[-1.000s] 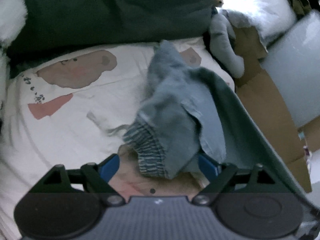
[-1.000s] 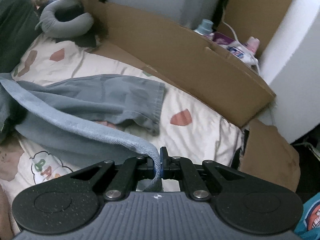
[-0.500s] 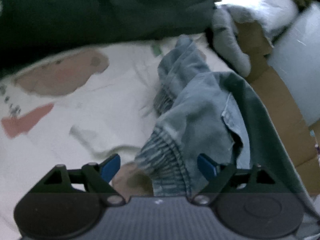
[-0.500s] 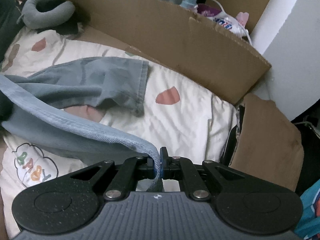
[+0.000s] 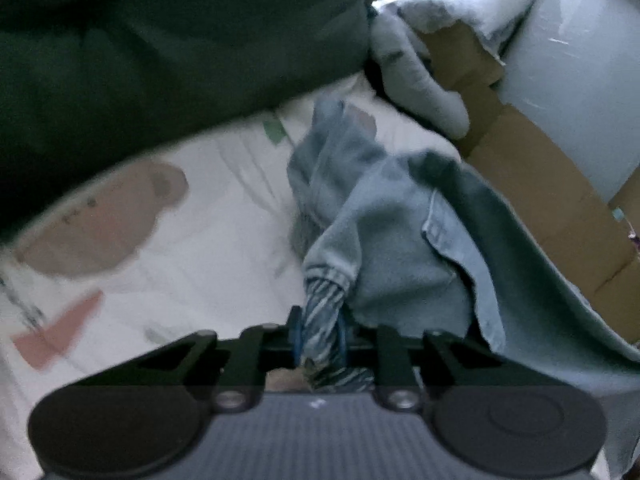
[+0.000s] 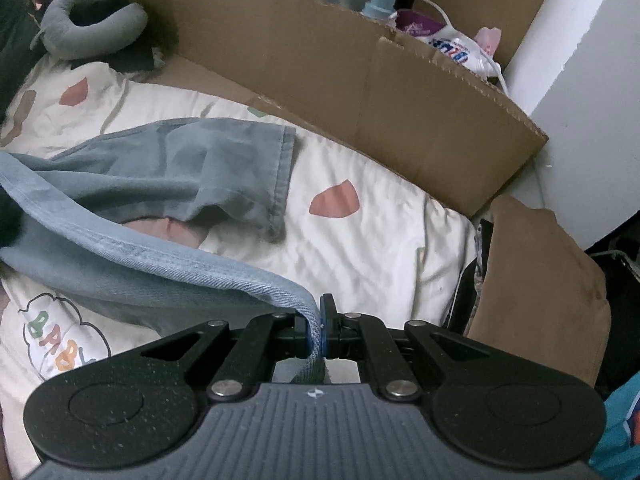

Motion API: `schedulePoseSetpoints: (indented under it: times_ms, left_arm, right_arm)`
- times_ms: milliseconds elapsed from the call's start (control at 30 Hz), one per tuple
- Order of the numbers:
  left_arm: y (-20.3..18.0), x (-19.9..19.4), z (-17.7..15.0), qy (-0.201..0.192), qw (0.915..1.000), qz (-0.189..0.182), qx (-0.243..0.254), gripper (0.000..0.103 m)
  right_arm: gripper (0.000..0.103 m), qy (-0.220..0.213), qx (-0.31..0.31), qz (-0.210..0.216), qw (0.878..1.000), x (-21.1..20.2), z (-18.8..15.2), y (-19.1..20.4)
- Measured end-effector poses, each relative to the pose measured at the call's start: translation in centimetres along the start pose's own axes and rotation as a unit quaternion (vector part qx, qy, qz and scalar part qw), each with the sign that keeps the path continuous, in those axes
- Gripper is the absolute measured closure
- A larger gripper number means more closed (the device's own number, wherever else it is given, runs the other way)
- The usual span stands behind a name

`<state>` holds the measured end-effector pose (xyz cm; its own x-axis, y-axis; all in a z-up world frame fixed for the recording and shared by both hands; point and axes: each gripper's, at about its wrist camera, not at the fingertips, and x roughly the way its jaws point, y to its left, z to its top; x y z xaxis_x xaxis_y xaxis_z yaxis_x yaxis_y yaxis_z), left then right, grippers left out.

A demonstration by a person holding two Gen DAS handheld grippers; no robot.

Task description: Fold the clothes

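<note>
So the left gripper is clamped on the ribbed waistband of the soft, floppy jeans (mid-frame, sagging onto the bed), while the right gripper pinches a hem.

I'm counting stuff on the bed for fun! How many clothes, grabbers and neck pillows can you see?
Blue denim trousers: 1
Grabbers: 2, the left gripper and the right gripper, both clamped on the trousers
Grey neck pillow: 1
Total: 4
</note>
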<state>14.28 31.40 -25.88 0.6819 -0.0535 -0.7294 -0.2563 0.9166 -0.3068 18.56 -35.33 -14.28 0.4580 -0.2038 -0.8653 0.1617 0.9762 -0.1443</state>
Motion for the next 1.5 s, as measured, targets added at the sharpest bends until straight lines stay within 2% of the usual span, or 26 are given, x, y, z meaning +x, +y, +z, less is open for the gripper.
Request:
schedulePoseSetpoints:
  times_ms: [300,500,633,767,967,1233,1367,1500]
  left_arm:
    - [0.1,-6.9,6.1,-0.059,0.9953,0.054,0.055,0.089]
    - [1.0,-11.0,8.8,-0.098,0.9885,0.099,0.060,0.089]
    - [2.1,-13.2,9.5,-0.115,0.9842,0.123,0.057,0.089]
    - [2.8,-14.5,8.5,-0.107,0.9849,0.126,0.051,0.089]
    - [3.3,-15.0,5.1,-0.080,0.9894,0.116,0.034,0.088]
    - [4.3,-15.1,-0.1,-0.042,0.9935,0.106,0.001,0.088]
    - [4.0,-15.5,-2.6,-0.016,0.9948,0.100,0.004,0.088]
    - [4.1,-16.3,-3.6,0.003,0.9955,0.094,-0.014,0.088]
  right_arm:
    - [0.101,-0.041,-0.014,-0.008,0.999,-3.0,2.5,0.1]
    - [0.101,-0.068,-0.009,-0.019,0.997,-4.9,4.0,-0.6]
    - [0.101,-0.079,0.000,-0.022,0.997,-6.0,4.0,-1.4]
    - [0.101,-0.081,-0.007,-0.022,0.996,-6.3,3.0,-1.6]
    - [0.101,-0.063,0.007,-0.019,0.998,-5.7,-0.1,-1.9]
    - [0.100,-0.014,0.014,-0.018,1.000,-4.0,-7.2,-2.1]
    - [0.100,0.013,0.028,-0.015,0.999,-3.8,-10.6,-2.4]
    - [0.098,0.031,0.041,-0.022,0.998,-4.0,-12.9,-2.8]
